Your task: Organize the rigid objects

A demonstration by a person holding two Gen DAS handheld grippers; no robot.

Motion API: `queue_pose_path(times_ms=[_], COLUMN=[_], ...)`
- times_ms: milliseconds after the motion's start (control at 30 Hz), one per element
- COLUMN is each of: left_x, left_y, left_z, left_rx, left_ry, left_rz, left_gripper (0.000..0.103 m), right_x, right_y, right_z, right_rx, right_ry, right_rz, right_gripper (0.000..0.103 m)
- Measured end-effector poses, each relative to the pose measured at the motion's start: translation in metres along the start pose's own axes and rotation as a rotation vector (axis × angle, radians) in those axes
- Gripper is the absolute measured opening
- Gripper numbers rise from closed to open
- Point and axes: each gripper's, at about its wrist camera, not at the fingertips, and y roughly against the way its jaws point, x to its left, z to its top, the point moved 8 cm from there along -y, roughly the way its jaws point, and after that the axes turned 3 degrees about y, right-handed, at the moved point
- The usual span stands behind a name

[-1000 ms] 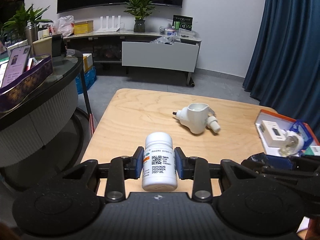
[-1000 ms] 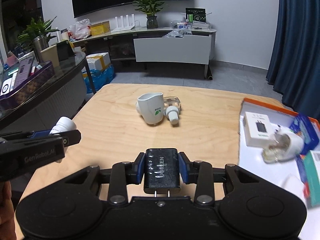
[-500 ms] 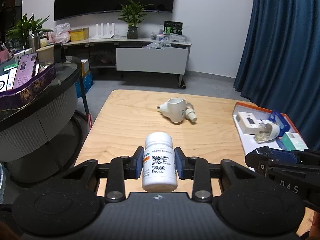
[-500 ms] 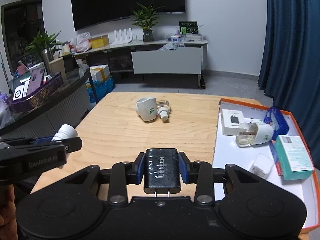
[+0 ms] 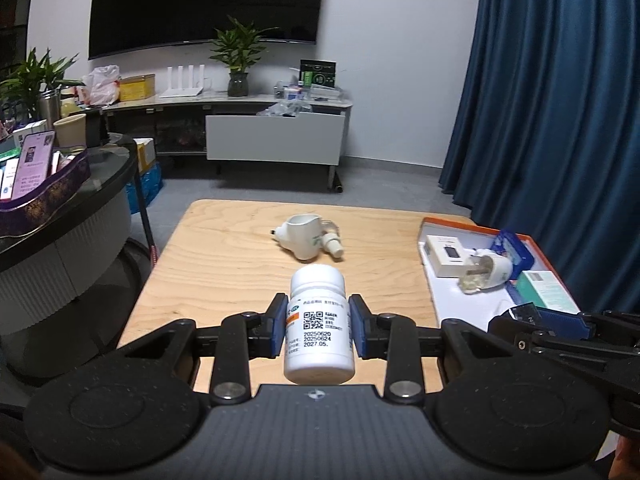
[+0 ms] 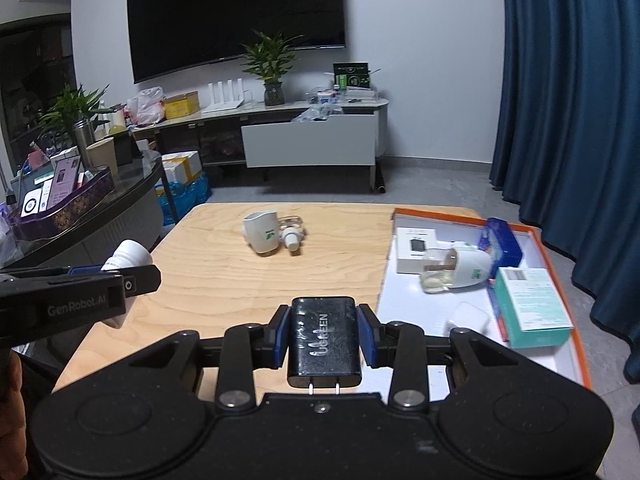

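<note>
**Both claws loaded above the counter**

Left wrist view: the left claw (image 5: 319,325) is clenched on a white pill bottle (image 5: 319,324), held over the wooden counter (image 5: 224,264).

Right wrist view: the right claw (image 6: 324,340) grips a black UGREEN charger (image 6: 325,342), just beside the orange-rimmed tray (image 6: 560,280).

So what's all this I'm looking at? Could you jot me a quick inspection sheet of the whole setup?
Surface: wooden table, bare wood in the middle.
Job's things: white pill bottle in the left gripper; black charger in the right gripper; white plug-in device with a small bottle lying on the table.
Clutter: orange-rimmed tray at the table's right holds a white box, another plug-in device, a blue box and a teal box.
Grippers: both closed on their items, held above the table.
Cables: nothing seen.
Surroundings: wall TV, potted plant, blue curtain.
</note>
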Motion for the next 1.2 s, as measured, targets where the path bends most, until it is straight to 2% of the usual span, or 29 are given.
queue_pose_path(times_ms=[400, 1200], left_x=[-0.029, -0.106], left_y=[0.010, 0.003], left_z=[-0.005, -0.006], left_rx=[-0.004, 0.015], left_ry=[-0.031, -0.101], left_rz=[-0.043, -0.189], left_gripper=[0.033, 0.033], right_x=[-0.027, -0.102], right_y=[0.026, 0.049], right_z=[-0.008, -0.019], right_rx=[-0.025, -0.033], right_ry=[-0.033, -0.099], right_rz=[-0.038, -0.166], right_gripper=[0.043, 0.043])
